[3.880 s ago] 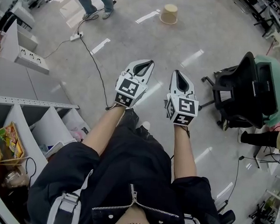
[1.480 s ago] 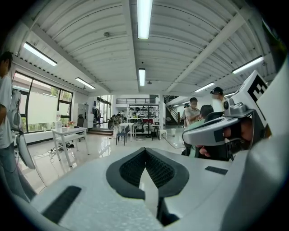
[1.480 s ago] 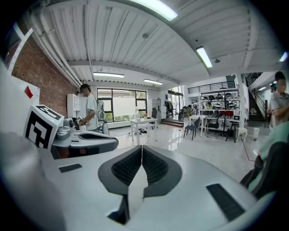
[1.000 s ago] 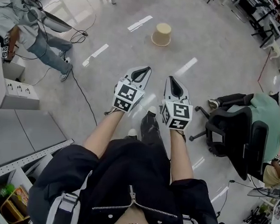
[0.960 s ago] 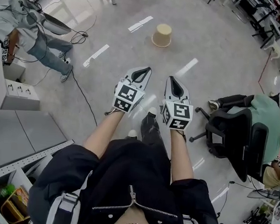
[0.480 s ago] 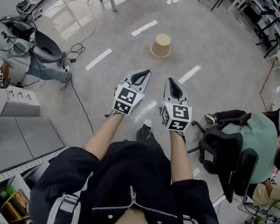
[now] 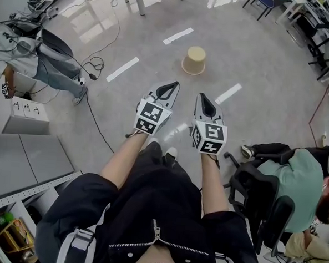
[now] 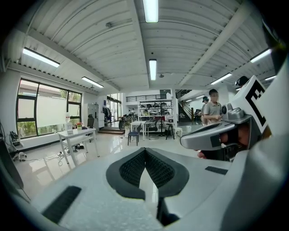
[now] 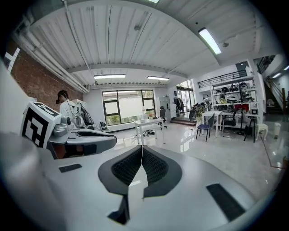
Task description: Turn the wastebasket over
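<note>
- The left tongs [image 7: 169, 87] are held out ahead of the body on the bare left forearm [image 7: 120, 160]. The tips aim far and a little toward the floor, angled slightly right. The marker cube [image 7: 152, 116] faces upward.
- In the left gripper view, the two dark ribbed pads of the left tongs [image 8: 145, 151] are pressed together along one seam, with nothing between them.
- The right tongs [image 7: 204, 97] are carried just right of the left pair, level with it and apart from it, on the bare right forearm [image 7: 211, 180]. The tips aim far and slightly downward.
- In the right gripper view, the pads of the right tongs [image 9: 142, 148] are likewise pressed together and pinch nothing. The left pair shows at that view's left edge.
- The wastebasket [image 7: 194, 60] is beige and stands on the grey floor [image 7: 258, 56], well beyond both pairs of tongs. Its wide rim appears to rest on the floor, with the narrower closed end up. Neither pair touches it.
- White tape strips [image 7: 122, 69] lie on the floor to the left and right of the wastebasket.
- A black cable [image 7: 100, 127] runs across the floor at the left.
- An office chair [image 7: 268, 215] stands at the near right, beside a seated person in a green top [image 7: 300, 184].
- The wearer's black jacket [image 7: 148, 210] fills the near edge.
</note>
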The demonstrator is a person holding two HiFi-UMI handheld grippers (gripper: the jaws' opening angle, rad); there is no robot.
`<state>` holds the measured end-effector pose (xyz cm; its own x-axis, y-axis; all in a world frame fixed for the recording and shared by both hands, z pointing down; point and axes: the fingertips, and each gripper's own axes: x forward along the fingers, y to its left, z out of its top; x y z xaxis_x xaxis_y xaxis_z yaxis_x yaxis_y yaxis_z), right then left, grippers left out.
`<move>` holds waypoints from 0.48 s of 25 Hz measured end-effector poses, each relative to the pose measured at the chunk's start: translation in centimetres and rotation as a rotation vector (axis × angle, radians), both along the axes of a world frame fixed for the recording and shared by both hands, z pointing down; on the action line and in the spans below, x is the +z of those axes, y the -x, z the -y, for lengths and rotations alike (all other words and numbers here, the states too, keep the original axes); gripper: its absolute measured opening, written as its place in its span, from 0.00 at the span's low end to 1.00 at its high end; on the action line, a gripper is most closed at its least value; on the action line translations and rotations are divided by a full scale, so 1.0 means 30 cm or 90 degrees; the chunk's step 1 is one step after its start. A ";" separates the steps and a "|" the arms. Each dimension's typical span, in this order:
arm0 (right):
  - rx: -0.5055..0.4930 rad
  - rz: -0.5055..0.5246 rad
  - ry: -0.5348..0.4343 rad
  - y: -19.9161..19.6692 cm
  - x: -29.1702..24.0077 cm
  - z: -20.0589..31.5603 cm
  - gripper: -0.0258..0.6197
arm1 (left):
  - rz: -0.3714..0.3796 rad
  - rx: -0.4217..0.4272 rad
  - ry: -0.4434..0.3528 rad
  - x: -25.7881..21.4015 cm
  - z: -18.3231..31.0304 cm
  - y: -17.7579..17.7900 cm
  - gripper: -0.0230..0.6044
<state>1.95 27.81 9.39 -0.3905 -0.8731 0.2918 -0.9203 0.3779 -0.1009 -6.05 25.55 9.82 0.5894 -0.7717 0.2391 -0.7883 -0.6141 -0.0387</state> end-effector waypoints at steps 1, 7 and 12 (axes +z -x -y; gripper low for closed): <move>-0.002 0.001 0.002 -0.009 0.002 0.018 0.06 | -0.001 -0.002 0.002 0.001 0.018 -0.011 0.04; -0.004 -0.003 0.012 -0.020 0.046 0.140 0.06 | -0.005 -0.004 0.009 0.043 0.140 -0.023 0.04; -0.001 -0.015 0.015 0.002 0.057 0.324 0.06 | -0.016 0.000 0.017 0.070 0.329 -0.005 0.04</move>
<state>1.90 18.09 11.10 -0.3851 -0.8650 0.3217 -0.9218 0.3776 -0.0881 -5.88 15.67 11.92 0.5950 -0.7655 0.2449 -0.7891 -0.6143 -0.0032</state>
